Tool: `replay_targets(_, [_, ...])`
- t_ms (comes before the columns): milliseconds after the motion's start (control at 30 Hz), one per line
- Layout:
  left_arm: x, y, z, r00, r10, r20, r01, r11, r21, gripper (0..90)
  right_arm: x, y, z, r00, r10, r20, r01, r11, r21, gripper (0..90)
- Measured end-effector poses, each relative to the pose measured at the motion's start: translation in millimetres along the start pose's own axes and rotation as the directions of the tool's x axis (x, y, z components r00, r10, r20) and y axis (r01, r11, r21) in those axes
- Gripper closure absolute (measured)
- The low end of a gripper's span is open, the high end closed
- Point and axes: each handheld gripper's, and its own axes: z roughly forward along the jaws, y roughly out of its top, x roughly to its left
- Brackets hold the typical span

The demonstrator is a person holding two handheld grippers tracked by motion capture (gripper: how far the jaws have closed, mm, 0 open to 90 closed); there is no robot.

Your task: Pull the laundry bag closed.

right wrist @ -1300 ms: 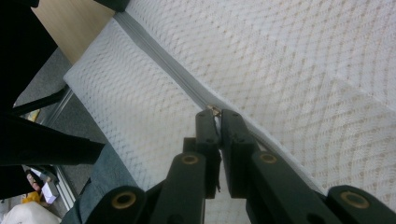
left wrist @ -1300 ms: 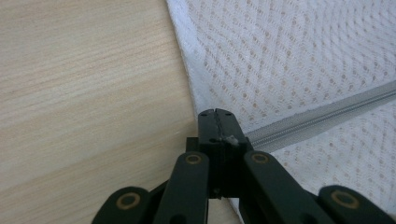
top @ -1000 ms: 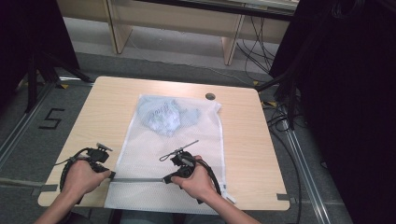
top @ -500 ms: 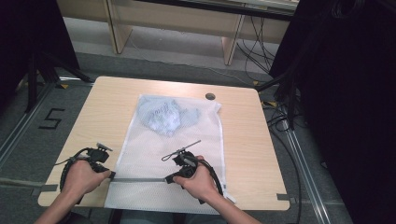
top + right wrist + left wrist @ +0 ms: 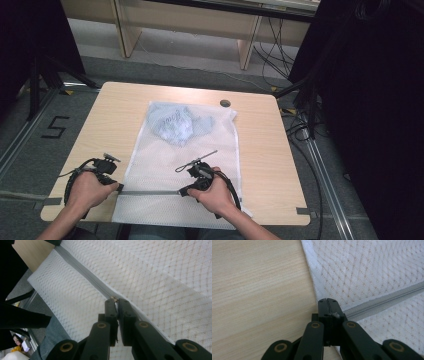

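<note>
White mesh laundry bag [image 5: 185,165] lies flat on the counter [image 5: 115,120], its near edge hanging slightly past the counter's front. A crumpled pale-blue garment [image 5: 172,122] sits inside, at the far end of the bag.

A grey zipper [image 5: 150,192] runs across the bag near its front edge.

Left gripper [image 5: 327,307]: jaws closed on the bag's left edge, right where the zipper tape ends. Judged purpose: anchor that end so the tape stays taut and the mesh does not bunch.

Right gripper [image 5: 117,305]: jaws nearly together, clamping a small metal piece on the zipper line, most likely the slider pull [image 5: 114,299]. From the high view this gripper sits about midway along the zipper.

The two grips lie on the same line, well apart, with the zipper stretched straight between them. Judgement: an anchor-and-pull arrangement for running the slider. I cannot tell from the frames whether the zipper is being opened or closed.
</note>
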Motion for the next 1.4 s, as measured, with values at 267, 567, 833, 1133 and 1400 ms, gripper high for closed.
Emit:
replay_targets(267, [-0.1, 0.0, 0.0, 1.0000, 0.000, -0.001, 0.000, 1.0000, 0.000, 89.9, -4.8, -3.5, -0.9, 0.9991, -0.021, 0.038, 0.021, 1.000, -0.002, 87.1])
replay_targets(567, [-0.8, -0.1, 0.1, 1.0000, 0.001, -0.002, -0.001, 1.0000, 0.000, 89.9, -8.7, -5.5, -3.7, 0.9973, -0.048, 0.054, 0.049, 0.999, -0.017, 87.1])
replay_targets(833, [-0.6, -0.1, 0.3, 1.0000, 0.000, -0.002, 0.000, 1.0000, -0.002, 89.9, -8.1, -6.7, -7.0, 0.9985, 0.019, 0.052, -0.018, 1.000, -0.013, 87.1])
replay_targets(1133, [-0.8, 0.2, 0.1, 1.0000, -0.001, -0.002, 0.001, 1.0000, 0.001, 89.9, -10.6, -8.8, -8.6, 0.9986, 0.023, 0.047, -0.022, 1.000, -0.020, 87.1])
replay_targets(1400, [-1.0, 0.3, -0.1, 1.0000, 0.001, -0.004, -0.001, 1.0000, 0.004, 89.9, -17.5, -11.8, -11.1, 0.9972, -0.039, 0.064, 0.040, 0.999, -0.027, 87.2])
